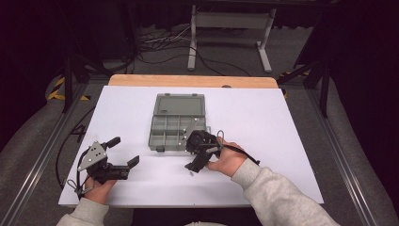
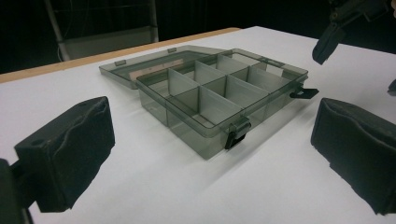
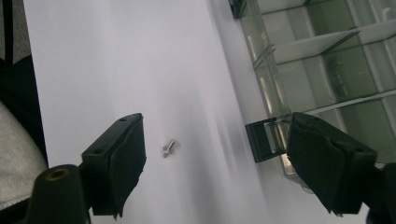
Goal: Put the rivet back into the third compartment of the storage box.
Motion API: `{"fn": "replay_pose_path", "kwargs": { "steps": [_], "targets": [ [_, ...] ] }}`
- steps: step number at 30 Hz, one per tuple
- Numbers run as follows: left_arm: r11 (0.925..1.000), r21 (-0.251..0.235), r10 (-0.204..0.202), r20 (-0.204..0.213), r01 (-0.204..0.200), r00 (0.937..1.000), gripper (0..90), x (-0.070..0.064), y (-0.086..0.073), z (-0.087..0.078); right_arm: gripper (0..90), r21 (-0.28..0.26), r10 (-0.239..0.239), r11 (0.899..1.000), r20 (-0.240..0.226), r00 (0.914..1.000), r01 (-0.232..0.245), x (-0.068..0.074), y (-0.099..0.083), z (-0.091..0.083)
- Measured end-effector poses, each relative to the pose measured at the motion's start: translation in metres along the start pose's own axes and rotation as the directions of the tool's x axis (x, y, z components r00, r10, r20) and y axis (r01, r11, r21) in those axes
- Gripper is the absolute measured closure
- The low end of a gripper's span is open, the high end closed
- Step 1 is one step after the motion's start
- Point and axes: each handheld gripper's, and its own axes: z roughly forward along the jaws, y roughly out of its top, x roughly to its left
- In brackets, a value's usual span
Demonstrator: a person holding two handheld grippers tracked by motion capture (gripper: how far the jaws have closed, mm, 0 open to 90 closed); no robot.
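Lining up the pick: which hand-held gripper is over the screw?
The right hand-held gripper: its open jaws straddle the screw beside the box; the left sits farther off.

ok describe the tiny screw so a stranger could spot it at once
Start at the open grey compartment box on the white table. Just in front of it, between the right gripper's open jaws, lies the screw, the one small silver thing loose on the sheet.

Right gripper (image 1: 192, 165) over small screw (image 1: 191, 173), beside open organizer box (image 1: 178, 123).
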Motion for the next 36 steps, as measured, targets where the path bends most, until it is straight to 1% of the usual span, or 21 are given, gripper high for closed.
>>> {"fn": "replay_pose_path", "kwargs": {
  "steps": [4, 12, 13, 20, 23, 26, 27, 28, 31, 32, 34, 36],
  "targets": [
    [1.0, -0.001, 0.0, 0.0, 0.0, 1.0, 0.2, 0.0, 0.0, 0.0, 20.2, 0.013, 0.004, 1.0, -0.012, 0.9999, -0.004, 0.003, -0.002, 0.008],
    [1.0, 0.0, 0.0, 0.001, 0.0, 1.0, 0.2, 0.0, 0.0, 0.0, 21.3, 0.036, -0.007, 0.999, -0.029, 0.9996, 0.008, 0.008, -0.008, 0.022],
    [1.0, 0.0, 0.001, 0.0, -0.001, 1.0, 0.2, 0.0, 0.0, 0.0, 21.7, 0.043, -0.001, 0.999, -0.028, 0.9996, 0.002, 0.009, -0.008, 0.023],
    [1.0, 0.005, 0.003, 0.002, -0.003, 1.0, 0.2, 0.0, 0.0, 0.0, 26.7, 0.062, -0.012, 0.998, -0.053, 0.9985, 0.015, 0.013, -0.012, 0.034],
    [1.0, 0.002, 0.002, 0.0, -0.002, 1.0, 0.2, 0.0, 0.0, 0.0, 30.3, 0.073, -0.02, 0.997, -0.066, 0.9976, 0.025, 0.014, -0.013, 0.038],
    [1.0, 0.002, 0.001, -0.001, -0.001, 1.0, 0.2, 0.0, 0.0, 0.0, 36.8, 0.076, -0.033, 0.996, -0.078, 0.9964, 0.039, 0.015, -0.013, 0.043],
    [1.0, 0.002, 0.001, 0.0, -0.001, 1.0, 0.2, 0.0, 0.0, 0.0, 36.8, 0.076, -0.033, 0.996, -0.078, 0.9964, 0.039, 0.015, -0.013, 0.043],
    [1.0, 0.002, 0.001, 0.0, -0.001, 1.0, 0.2, 0.0, 0.0, 0.0, 40.1, 0.083, -0.021, 0.996, -0.091, 0.9956, 0.029, 0.016, -0.014, 0.044],
    [1.0, 0.0, 0.002, 0.0, -0.002, 1.0, 0.2, 0.0, 0.0, 0.0, 48.3, 0.088, -0.03, 0.995, -0.099, 0.9946, 0.039, 0.018, -0.013, 0.046],
    [1.0, 0.004, 0.002, 0.002, -0.002, 1.0, 0.2, 0.0, 0.0, 0.0, 51.7, 0.097, -0.029, 0.995, -0.099, 0.9946, 0.039, 0.019, -0.013, 0.046],
    [1.0, 0.003, 0.001, 0.001, -0.001, 1.0, 0.2, 0.0, 0.0, 0.0, 55.5, 0.103, -0.043, 0.993, -0.104, 0.9937, 0.054, 0.019, -0.012, 0.048],
    [1.0, 0.004, 0.004, 0.001, -0.004, 1.0, 0.2, 0.0, 0.0, 0.0, 60.0, 0.091, -0.034, 0.995, -0.111, 0.9933, 0.044, 0.019, -0.01, 0.048]
  ]
}}
